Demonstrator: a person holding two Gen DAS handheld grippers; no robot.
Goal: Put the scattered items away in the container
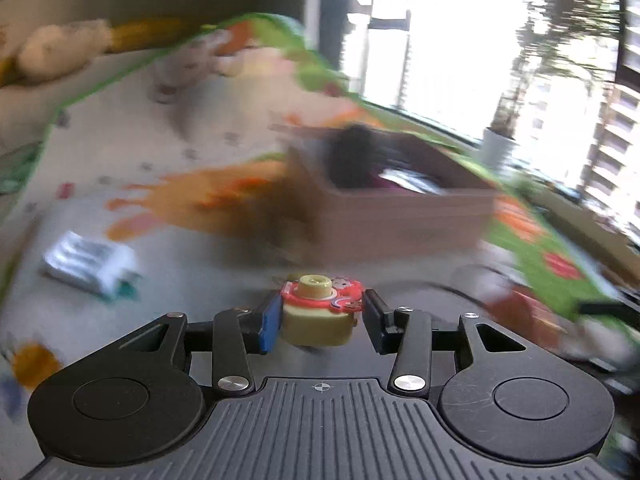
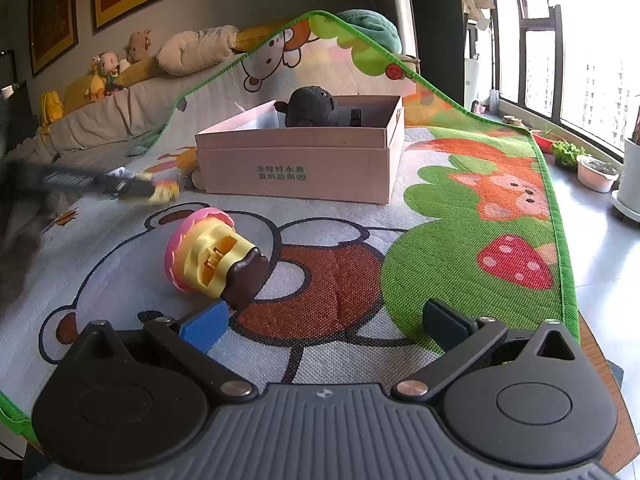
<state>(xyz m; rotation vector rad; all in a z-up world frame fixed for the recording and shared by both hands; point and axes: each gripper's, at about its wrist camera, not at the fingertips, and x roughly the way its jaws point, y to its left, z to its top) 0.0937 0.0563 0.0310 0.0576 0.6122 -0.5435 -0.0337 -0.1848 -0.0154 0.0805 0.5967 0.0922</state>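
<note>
My left gripper (image 1: 320, 320) is shut on a small yellow toy with a red ring (image 1: 316, 312) and holds it above the play mat. The left wrist view is blurred by motion. Ahead and to the right stands the pink cardboard box (image 1: 400, 220) with a black plush inside. In the right wrist view the same box (image 2: 296, 168) holds the black plush (image 2: 312, 106). The left gripper with its yellow toy (image 2: 160, 192) shows as a blur left of the box. My right gripper (image 2: 326, 320) is open and empty, low over the mat. A pink and yellow cupcake toy (image 2: 212, 260) lies on its side just beyond the blue left finger (image 2: 204, 326).
A white packet (image 1: 88, 264) lies on the mat to the left. The cartoon play mat (image 2: 460, 272) ends in a green border at the right. Plant pots (image 2: 596, 174) stand on the floor by the window. Plush toys (image 2: 192, 50) sit on a sofa behind.
</note>
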